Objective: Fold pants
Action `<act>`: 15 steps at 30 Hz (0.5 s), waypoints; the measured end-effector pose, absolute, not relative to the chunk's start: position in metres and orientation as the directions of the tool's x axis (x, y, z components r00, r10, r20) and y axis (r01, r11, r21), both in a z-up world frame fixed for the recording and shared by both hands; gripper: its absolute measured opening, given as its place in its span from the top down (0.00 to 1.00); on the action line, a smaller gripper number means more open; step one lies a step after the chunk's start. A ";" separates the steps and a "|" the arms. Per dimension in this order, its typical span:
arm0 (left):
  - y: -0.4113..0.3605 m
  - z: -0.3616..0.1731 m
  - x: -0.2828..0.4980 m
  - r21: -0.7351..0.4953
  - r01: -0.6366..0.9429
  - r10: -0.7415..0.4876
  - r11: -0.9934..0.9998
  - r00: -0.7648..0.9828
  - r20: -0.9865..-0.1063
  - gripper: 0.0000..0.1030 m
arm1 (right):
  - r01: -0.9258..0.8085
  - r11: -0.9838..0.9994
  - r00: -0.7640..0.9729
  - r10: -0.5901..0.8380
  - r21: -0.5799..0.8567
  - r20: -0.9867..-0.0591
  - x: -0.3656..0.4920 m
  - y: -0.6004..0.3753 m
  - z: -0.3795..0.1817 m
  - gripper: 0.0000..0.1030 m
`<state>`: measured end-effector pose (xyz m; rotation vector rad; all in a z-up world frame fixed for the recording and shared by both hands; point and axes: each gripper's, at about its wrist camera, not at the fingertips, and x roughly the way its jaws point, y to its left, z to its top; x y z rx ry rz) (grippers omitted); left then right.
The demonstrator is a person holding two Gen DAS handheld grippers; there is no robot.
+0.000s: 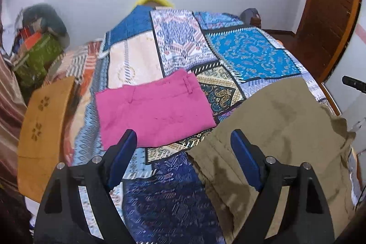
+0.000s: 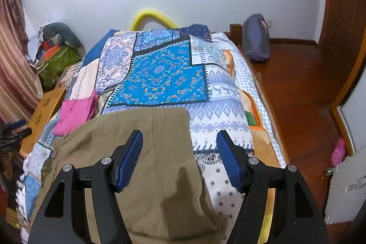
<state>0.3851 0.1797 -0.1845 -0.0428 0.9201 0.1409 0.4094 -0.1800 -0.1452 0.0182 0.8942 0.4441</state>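
Khaki pants (image 2: 151, 152) lie creased on patterned quilt (image 2: 160, 74), both claws agape

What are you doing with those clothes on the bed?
Someone is folding pants on a bed covered with a patchwork quilt. The khaki pants lie spread out near the front. The left hand-held gripper and the right hand-held gripper both hover open above the bed, holding nothing. A pink pair already sits folded further back to the left. So the khaki pair looks like the next one to fold.
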 end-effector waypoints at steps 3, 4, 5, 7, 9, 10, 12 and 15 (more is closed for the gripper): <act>0.179 -0.208 0.399 0.013 -0.134 0.087 0.991 0.563 -0.822 0.18 | -0.370 0.914 0.533 0.354 0.164 -0.768 0.424 -0.171 -0.158 0.39; 0.178 -0.216 0.404 0.014 -0.128 0.082 0.992 0.547 -0.833 0.18 | -0.373 0.914 0.530 0.352 0.160 -0.771 0.426 -0.169 -0.160 0.39; 0.176 -0.224 0.407 0.016 -0.123 0.079 0.992 0.533 -0.842 0.18 | -0.377 0.913 0.528 0.350 0.157 -0.774 0.430 -0.165 -0.165 0.39; 0.175 -0.239 0.414 0.015 -0.116 0.072 0.993 0.504 -0.861 0.18 | -0.391 0.907 0.519 0.355 0.153 -0.777 0.435 -0.158 -0.171 0.39; 0.176 -0.252 0.417 -0.008 -0.118 0.050 0.993 0.480 -0.876 0.18 | -0.412 0.900 0.509 0.356 0.141 -0.784 0.440 -0.150 -0.176 0.39; 0.179 -0.258 0.418 -0.041 -0.123 0.022 0.992 0.468 -0.883 0.18 | -0.423 0.897 0.504 0.352 0.130 -0.789 0.443 -0.146 -0.180 0.39; 0.183 -0.267 0.418 -0.101 -0.138 -0.029 0.985 0.448 -0.893 0.18 | -0.442 0.890 0.492 0.345 0.111 -0.799 0.450 -0.139 -0.186 0.39; 0.189 -0.274 0.418 -0.178 -0.166 -0.086 0.970 0.447 -0.890 0.18 | -0.458 0.884 0.467 0.323 0.087 -0.823 0.464 -0.130 -0.202 0.39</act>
